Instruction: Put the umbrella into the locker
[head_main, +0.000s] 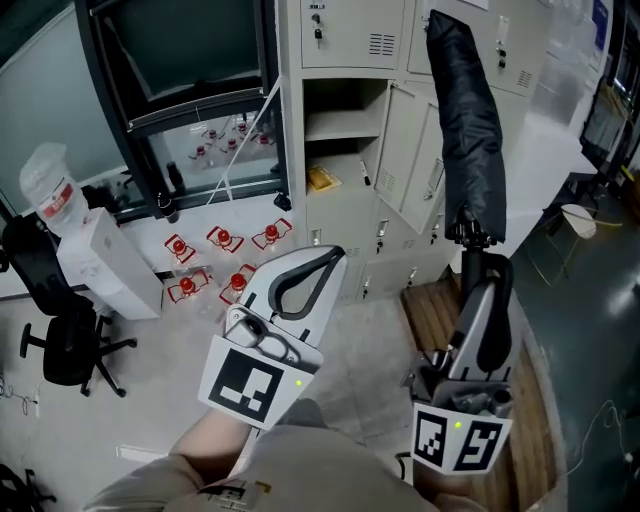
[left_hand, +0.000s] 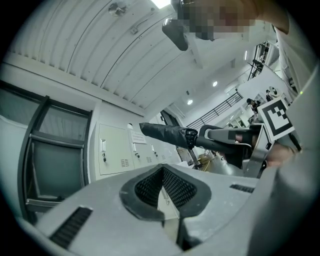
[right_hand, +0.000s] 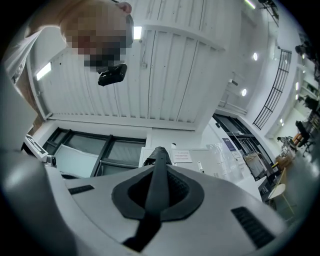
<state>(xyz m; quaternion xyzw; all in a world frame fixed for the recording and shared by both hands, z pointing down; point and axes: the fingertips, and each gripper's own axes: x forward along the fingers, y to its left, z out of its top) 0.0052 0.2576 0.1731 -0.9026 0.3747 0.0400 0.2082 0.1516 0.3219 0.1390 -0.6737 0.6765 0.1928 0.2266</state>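
A folded black umbrella (head_main: 468, 130) stands upright in front of the beige locker bank (head_main: 345, 40), its top up by the upper doors. My right gripper (head_main: 474, 262) is shut on the umbrella's handle from below; in the right gripper view the black umbrella (right_hand: 156, 182) runs straight between the jaws. One locker compartment (head_main: 345, 115) stands open, with its doors (head_main: 405, 150) swung out to the right. My left gripper (head_main: 333, 256) is shut and holds nothing, left of the umbrella and short of the lockers. The left gripper view shows the umbrella (left_hand: 165, 134) lying across, and the right gripper beyond it.
A yellow item (head_main: 322, 178) lies on the open locker's lower shelf. Several red objects (head_main: 222, 262) sit on the floor near a white box (head_main: 105, 260) and a black office chair (head_main: 62, 335). A wooden pallet (head_main: 435, 315) lies under the right arm.
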